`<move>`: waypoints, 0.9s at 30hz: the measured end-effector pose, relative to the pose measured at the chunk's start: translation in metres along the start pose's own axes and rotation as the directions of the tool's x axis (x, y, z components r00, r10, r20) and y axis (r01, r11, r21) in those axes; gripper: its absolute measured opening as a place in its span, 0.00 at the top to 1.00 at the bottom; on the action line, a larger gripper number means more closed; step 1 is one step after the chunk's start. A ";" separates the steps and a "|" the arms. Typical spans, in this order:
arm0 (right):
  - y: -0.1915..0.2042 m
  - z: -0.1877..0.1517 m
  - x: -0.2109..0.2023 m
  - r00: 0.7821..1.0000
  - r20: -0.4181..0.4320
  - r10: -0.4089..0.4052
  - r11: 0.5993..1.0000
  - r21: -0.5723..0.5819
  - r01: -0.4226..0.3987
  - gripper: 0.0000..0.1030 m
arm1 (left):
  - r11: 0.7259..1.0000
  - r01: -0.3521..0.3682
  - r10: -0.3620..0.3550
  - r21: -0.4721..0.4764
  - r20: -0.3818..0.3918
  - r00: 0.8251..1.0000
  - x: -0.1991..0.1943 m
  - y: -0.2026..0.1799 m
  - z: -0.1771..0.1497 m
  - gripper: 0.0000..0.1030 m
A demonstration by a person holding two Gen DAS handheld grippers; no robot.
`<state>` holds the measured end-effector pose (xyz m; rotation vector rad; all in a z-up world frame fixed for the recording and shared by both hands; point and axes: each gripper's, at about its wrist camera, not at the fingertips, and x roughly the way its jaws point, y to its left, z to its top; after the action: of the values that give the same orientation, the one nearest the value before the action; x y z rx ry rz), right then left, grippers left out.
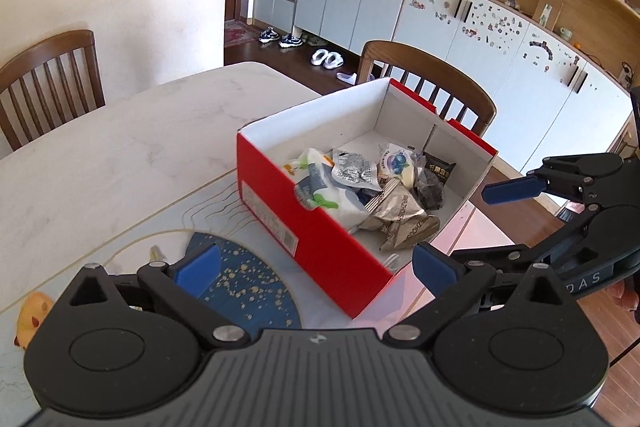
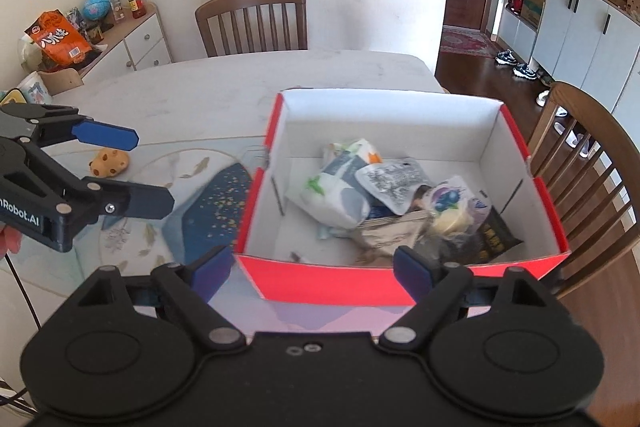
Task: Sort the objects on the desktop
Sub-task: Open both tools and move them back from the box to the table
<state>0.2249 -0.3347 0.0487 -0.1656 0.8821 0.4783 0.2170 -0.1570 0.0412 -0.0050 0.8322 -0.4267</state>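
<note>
A red box [image 1: 288, 211] with a white inside [image 2: 392, 123] stands on the table. In it lie several snack packets [image 1: 360, 187] [image 2: 380, 195], heaped toward one end. My left gripper [image 1: 316, 267] is open and empty, hovering over a blue gold-speckled mat [image 1: 248, 283] near the box's corner. In the right wrist view the left gripper [image 2: 132, 169] hangs left of the box, apart from it. My right gripper [image 2: 312, 273] is open and empty just before the box's red near wall. From the left wrist it shows as the right gripper [image 1: 496, 223] past the box's right end. A yellow toy [image 2: 109, 161] [image 1: 32, 311] lies on the mat's far side.
The pale marble table [image 1: 120, 131] stretches left and back of the box. Wooden chairs [image 2: 256, 19] [image 2: 592, 179] stand at the far side and right edge. A low cabinet with an orange bag [image 2: 60, 39] is at the back left.
</note>
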 end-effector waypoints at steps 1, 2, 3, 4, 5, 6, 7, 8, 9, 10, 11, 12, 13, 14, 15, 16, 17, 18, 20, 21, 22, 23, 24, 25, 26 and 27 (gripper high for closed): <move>0.005 0.000 0.000 1.000 0.002 -0.001 1.000 -0.001 0.001 0.13 | 1.000 0.004 -0.004 -0.002 0.000 1.000 -0.002 0.003 -0.002 0.00; 0.008 0.000 0.000 1.000 0.005 -0.002 1.000 -0.002 0.002 0.13 | 1.000 0.004 -0.004 -0.003 0.000 1.000 -0.004 0.006 -0.004 0.00; 0.012 0.000 0.000 1.000 0.008 -0.001 1.000 -0.002 0.001 0.12 | 1.000 0.002 -0.002 -0.004 0.002 1.000 -0.006 0.009 -0.006 0.00; 0.017 0.000 0.000 1.000 0.010 0.002 1.000 -0.002 -0.002 0.12 | 1.000 0.001 -0.001 -0.005 0.004 1.000 -0.009 0.011 -0.008 0.00; 0.021 -0.001 0.001 1.000 0.011 0.004 1.000 0.000 -0.004 0.12 | 1.000 0.000 0.000 -0.008 0.007 1.000 -0.011 0.015 -0.010 0.00; 0.025 -0.001 0.001 1.000 0.013 0.005 1.000 0.001 -0.005 0.12 | 1.000 -0.001 0.001 -0.010 0.008 1.000 -0.013 0.018 -0.012 0.00; 0.030 -0.001 0.002 1.000 0.013 0.008 1.000 0.003 -0.008 0.12 | 1.000 -0.004 0.004 -0.013 0.010 1.000 -0.015 0.021 -0.014 0.00; 0.034 -0.002 0.003 1.000 0.013 0.011 1.000 0.003 -0.011 0.12 | 1.000 -0.005 0.005 -0.017 0.012 1.000 -0.018 0.025 -0.016 0.00; 0.039 -0.002 0.004 1.000 0.014 0.014 1.000 0.002 -0.014 0.11 | 1.000 -0.006 0.006 -0.021 0.014 1.000 -0.020 0.030 -0.018 0.00; 0.044 -0.002 0.005 1.000 0.015 0.017 1.000 0.001 -0.017 0.11 | 1.000 -0.008 0.009 -0.025 0.017 1.000 -0.022 0.033 -0.020 0.00; 0.049 -0.002 0.006 1.000 0.014 0.020 1.000 -0.002 -0.020 0.11 | 1.000 -0.013 0.014 -0.029 0.020 1.000 -0.025 0.037 -0.022 0.00; 0.053 -0.003 0.007 1.000 0.015 0.022 1.000 -0.006 -0.022 0.11 | 0.999 -0.016 0.016 -0.032 0.023 1.000 -0.027 0.040 -0.023 0.00; 0.057 -0.003 0.008 1.000 0.017 0.025 1.000 -0.007 -0.025 0.11 | 0.999 -0.018 0.019 -0.036 0.026 0.999 -0.029 0.044 -0.025 0.00; 0.062 -0.003 0.009 0.999 0.018 0.030 1.000 -0.007 -0.030 0.11 | 0.999 -0.021 0.022 -0.043 0.030 0.999 -0.031 0.048 -0.026 0.00; 0.065 -0.004 0.009 0.999 0.020 0.034 0.999 -0.007 -0.034 0.11 | 0.999 -0.021 0.023 -0.050 0.034 0.999 -0.034 0.051 -0.028 0.00; 0.069 -0.003 0.010 0.999 0.023 0.036 0.999 -0.006 -0.036 0.11 | 0.998 -0.022 0.024 -0.057 0.037 0.999 -0.036 0.055 -0.030 0.00; 0.074 -0.003 0.011 0.999 0.026 0.038 0.999 -0.007 -0.038 0.10 | 0.998 -0.024 0.027 -0.063 0.038 0.999 -0.037 0.058 -0.032 0.00; 0.077 -0.004 0.011 0.999 0.029 0.042 0.999 -0.008 -0.042 0.10 | 0.997 -0.026 0.028 -0.069 0.040 0.999 -0.040 0.061 -0.033 0.00; 0.085 -0.003 0.013 0.999 0.033 0.042 0.999 -0.015 -0.041 0.10 | 0.997 -0.031 0.033 -0.071 0.041 0.999 -0.043 0.065 -0.037 0.00; 0.088 -0.003 0.014 0.999 0.034 0.042 0.999 -0.017 -0.042 0.10 | 0.997 -0.035 0.038 -0.070 0.044 0.998 -0.045 0.067 -0.039 0.00; 0.091 -0.003 0.015 0.998 0.033 0.047 0.999 -0.019 -0.047 0.10 | 0.997 -0.038 0.041 -0.069 0.045 0.998 -0.046 0.070 -0.040 0.00; 0.095 -0.003 0.016 0.998 0.032 0.053 0.998 -0.020 -0.052 0.10 | 0.997 -0.040 0.043 -0.069 0.045 0.998 -0.047 0.072 -0.042 0.00; 0.098 -0.004 0.017 0.998 0.030 0.054 0.998 -0.024 -0.054 0.10 | 0.997 -0.043 0.046 -0.071 0.044 0.998 -0.048 0.075 -0.044 0.00; 0.102 -0.003 0.018 0.998 0.030 0.053 0.998 -0.031 -0.053 0.10 | 0.996 -0.044 0.047 -0.073 0.044 0.998 -0.050 0.077 -0.046 0.00; 0.106 -0.003 0.019 0.998 0.030 0.052 0.998 -0.036 -0.051 0.10 | 0.996 -0.043 0.046 -0.078 0.041 0.998 -0.050 0.080 -0.047 0.00; 0.110 -0.003 0.019 0.998 0.030 0.053 0.998 -0.040 -0.052 0.10 | 0.996 -0.040 0.043 -0.081 0.036 0.998 -0.051 0.082 -0.049 0.00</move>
<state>0.1823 -0.2323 0.0380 -0.1701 0.8484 0.5462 0.1821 -0.0552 0.0308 -0.0702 0.8103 -0.3522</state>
